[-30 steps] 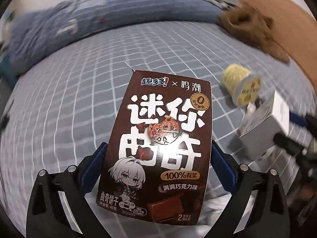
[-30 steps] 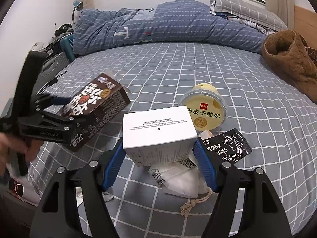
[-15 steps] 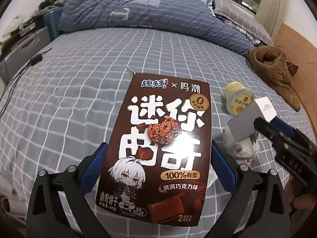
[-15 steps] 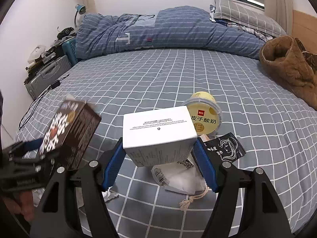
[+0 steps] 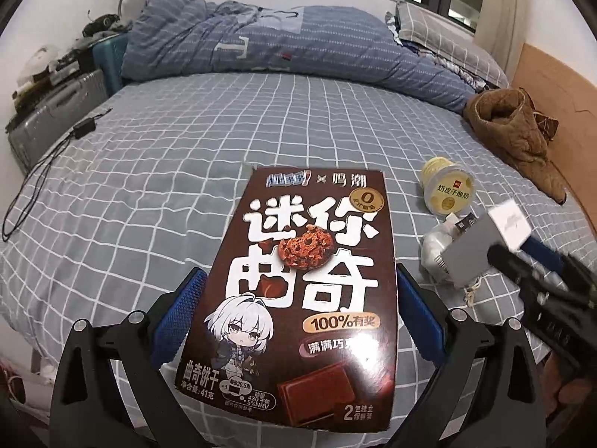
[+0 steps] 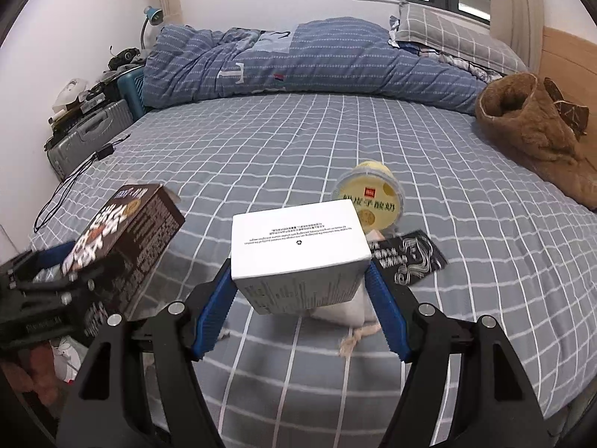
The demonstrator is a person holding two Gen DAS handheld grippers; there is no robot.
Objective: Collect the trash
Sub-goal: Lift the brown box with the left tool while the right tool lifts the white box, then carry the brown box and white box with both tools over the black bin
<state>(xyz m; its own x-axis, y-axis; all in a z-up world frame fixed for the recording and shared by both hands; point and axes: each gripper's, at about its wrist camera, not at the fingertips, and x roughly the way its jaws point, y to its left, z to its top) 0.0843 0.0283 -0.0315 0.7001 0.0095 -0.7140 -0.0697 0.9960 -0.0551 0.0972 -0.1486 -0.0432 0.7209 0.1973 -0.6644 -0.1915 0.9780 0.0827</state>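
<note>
My left gripper [image 5: 296, 317] is shut on a brown cookie box [image 5: 309, 291] and holds it above the grey checked bed [image 5: 168, 186]. My right gripper [image 6: 300, 298] is shut on a white carton [image 6: 298, 250], also lifted off the bed. The white carton also shows at the right of the left wrist view [image 5: 485, 246], and the cookie box at the left of the right wrist view [image 6: 123, 239]. A yellow yogurt cup [image 6: 369, 198] lies on its side on the bed just beyond the carton. A black sachet [image 6: 410, 257] and a crumpled white bag [image 6: 347, 310] lie beneath the carton.
A rolled blue quilt [image 6: 298, 63] and a checked pillow [image 6: 447, 33] lie at the back. A brown fleece garment [image 6: 541, 138] lies at the right. A suitcase [image 6: 86, 138] stands beside the bed at the left. A black cable [image 5: 44, 171] trails over the left edge.
Both grippers have pulled back and risen with their boxes still held. The left wrist view has swung left, so more of the bed and room shows.
</note>
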